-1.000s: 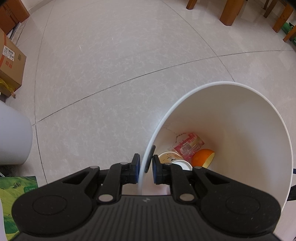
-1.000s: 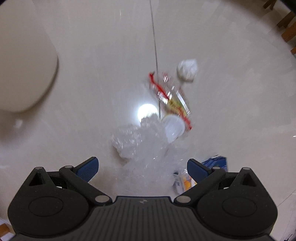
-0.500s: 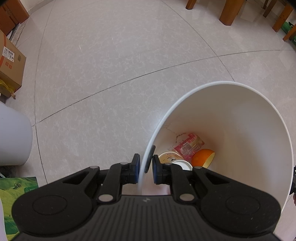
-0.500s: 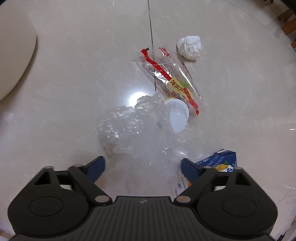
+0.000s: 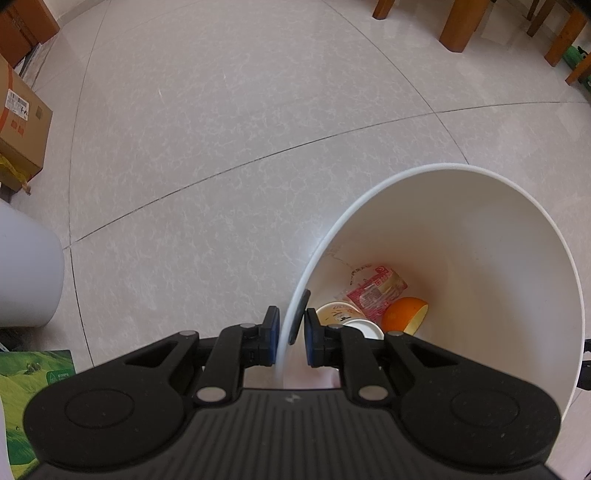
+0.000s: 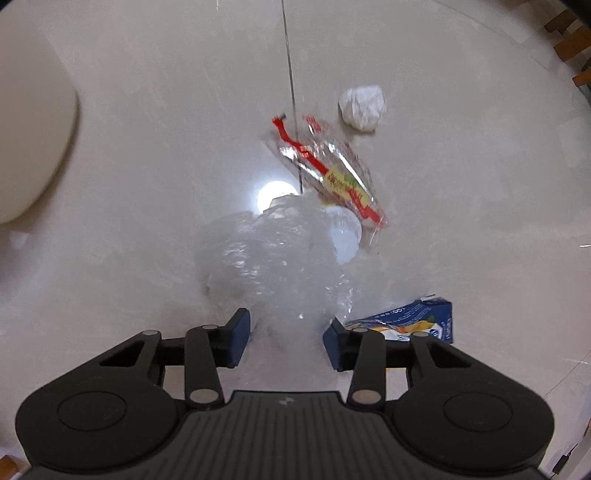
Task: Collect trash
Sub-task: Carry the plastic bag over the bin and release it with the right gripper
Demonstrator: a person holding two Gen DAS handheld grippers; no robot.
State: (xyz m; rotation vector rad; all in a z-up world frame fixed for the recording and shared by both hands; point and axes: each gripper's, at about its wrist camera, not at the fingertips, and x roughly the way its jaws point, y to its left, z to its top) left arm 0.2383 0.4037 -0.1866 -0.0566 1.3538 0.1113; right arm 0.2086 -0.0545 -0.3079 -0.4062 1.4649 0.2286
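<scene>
My left gripper is shut on the near rim of a white bin. A pink wrapper, an orange peel and a paper cup lie in its bottom. My right gripper is low over the floor, half closed, with a crumpled clear plastic bag filling the gap between its fingers. Beyond the bag lie a white lid, a clear wrapper with red print and a white paper ball. A blue juice carton sits by the right finger.
A cardboard box and a pale round container stand at the left, with a green package below them. Wooden furniture legs are at the far right. A pale rounded shape fills the right wrist view's left edge.
My right gripper has dropped closer to the plastic bag and its fingers have narrowed around it. The left gripper and the bin have stayed put.
</scene>
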